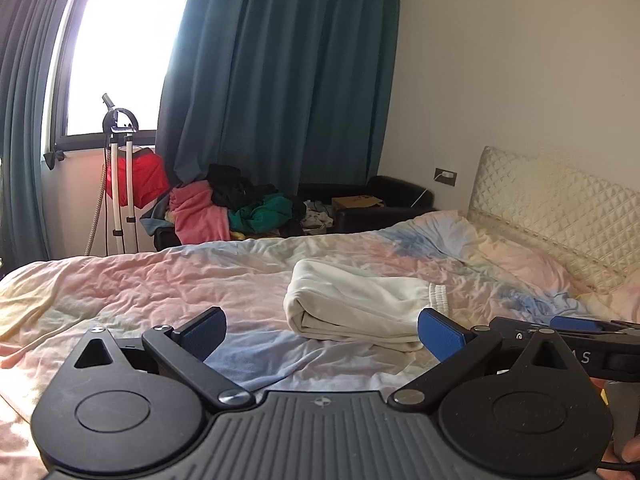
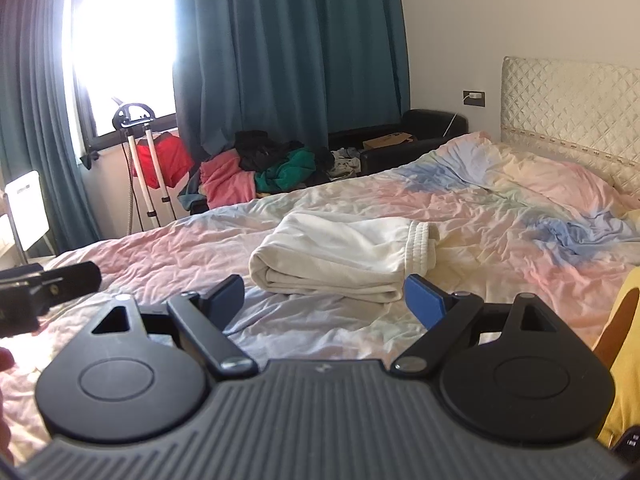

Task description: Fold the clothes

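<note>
A folded cream-white garment with a ribbed waistband at its right end lies on the pastel bedspread. It also shows in the right wrist view. My left gripper is open and empty, held just in front of the garment's near edge, apart from it. My right gripper is open and empty, also just short of the garment. The right gripper's body shows at the right edge of the left wrist view; the left gripper's body shows at the left of the right wrist view.
A pile of mixed clothes lies on a dark sofa beyond the bed's far side. A garment steamer stand with a red item stands by the window. A quilted headboard is at the right. Teal curtains hang behind.
</note>
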Demonstrator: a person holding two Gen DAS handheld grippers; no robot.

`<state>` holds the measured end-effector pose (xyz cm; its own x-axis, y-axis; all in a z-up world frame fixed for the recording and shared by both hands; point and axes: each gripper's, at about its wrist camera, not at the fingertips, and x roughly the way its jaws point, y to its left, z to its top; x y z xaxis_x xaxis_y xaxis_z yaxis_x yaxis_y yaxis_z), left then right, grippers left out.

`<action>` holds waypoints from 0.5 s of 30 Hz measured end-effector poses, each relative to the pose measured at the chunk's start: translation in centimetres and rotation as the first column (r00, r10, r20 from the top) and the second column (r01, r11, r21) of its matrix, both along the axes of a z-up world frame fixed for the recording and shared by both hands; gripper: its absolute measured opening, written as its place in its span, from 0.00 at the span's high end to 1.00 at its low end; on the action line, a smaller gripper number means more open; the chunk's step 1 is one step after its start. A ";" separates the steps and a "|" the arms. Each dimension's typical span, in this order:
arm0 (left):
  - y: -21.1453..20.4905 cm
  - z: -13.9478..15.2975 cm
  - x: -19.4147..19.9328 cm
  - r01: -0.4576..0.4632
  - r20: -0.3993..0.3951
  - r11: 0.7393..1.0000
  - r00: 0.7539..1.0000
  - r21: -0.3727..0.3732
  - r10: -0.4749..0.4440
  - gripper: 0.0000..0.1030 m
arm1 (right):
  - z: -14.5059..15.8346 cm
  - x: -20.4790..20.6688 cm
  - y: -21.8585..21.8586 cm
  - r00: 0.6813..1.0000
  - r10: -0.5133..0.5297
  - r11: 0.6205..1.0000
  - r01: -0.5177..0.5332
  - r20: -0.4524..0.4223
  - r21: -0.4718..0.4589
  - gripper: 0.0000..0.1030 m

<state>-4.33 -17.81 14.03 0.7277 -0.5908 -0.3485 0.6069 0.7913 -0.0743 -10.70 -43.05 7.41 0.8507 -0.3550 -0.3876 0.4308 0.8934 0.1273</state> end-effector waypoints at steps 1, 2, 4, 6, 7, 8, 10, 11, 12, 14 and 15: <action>0.1 -0.1 -0.1 0.000 0.005 1.000 1.000 0.000 0.000 0.00 | -0.1 0.0 0.2 1.000 -0.003 1.000 0.003 -0.001 0.000 0.14; 0.3 -0.1 -0.2 0.001 0.009 1.000 1.000 0.000 -0.001 0.00 | -0.3 0.1 0.3 1.000 -0.002 1.000 0.002 -0.002 -0.001 0.14; 0.5 -0.2 -0.5 0.002 0.019 1.000 1.000 -0.001 -0.002 0.00 | -0.6 0.2 0.9 1.000 -0.004 1.000 0.004 -0.002 -0.006 0.14; 0.8 -0.3 -0.7 0.003 0.028 1.000 1.000 -0.001 -0.003 0.00 | -0.9 0.2 1.6 1.000 -0.008 1.000 0.008 0.011 -0.027 0.14; 1.0 -0.4 -0.9 0.003 0.032 1.000 0.999 -0.001 -0.003 0.00 | -1.0 0.2 1.9 1.000 -0.011 0.999 0.011 0.011 -0.041 0.14; 1.1 -0.4 -1.0 0.003 0.037 1.000 0.999 -0.002 -0.003 0.00 | -1.1 0.3 2.1 1.000 -0.013 0.999 0.013 0.010 -0.045 0.14; 1.3 -0.5 -1.0 -0.002 0.041 1.000 0.999 -0.002 0.002 0.00 | -1.2 0.3 2.5 1.000 -0.015 0.999 0.015 0.009 -0.045 0.14; 1.3 -0.5 -1.0 -0.007 0.041 1.000 0.999 -0.002 0.007 0.00 | -1.2 0.4 2.7 1.000 -0.016 0.999 0.016 0.007 -0.046 0.14; 1.4 -0.5 -0.9 -0.012 0.040 1.000 0.999 -0.002 0.012 0.00 | -1.3 0.4 2.8 1.000 -0.017 0.999 0.017 0.004 -0.050 0.14; 1.5 -0.5 -0.7 -0.016 0.038 1.000 0.999 -0.004 0.016 0.00 | -1.2 0.4 3.0 1.000 -0.020 0.998 0.020 0.003 -0.063 0.14; 1.6 -0.5 -0.7 -0.014 0.037 1.000 0.999 -0.007 0.014 0.00 | -1.2 0.4 3.1 1.000 -0.020 0.997 0.020 0.002 -0.068 0.14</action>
<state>-5.02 -16.16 13.51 0.7483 -0.5825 -0.3174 0.5980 0.7994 -0.0571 -10.26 -39.93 6.24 0.8438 -0.3976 -0.3605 0.4486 0.8912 0.0671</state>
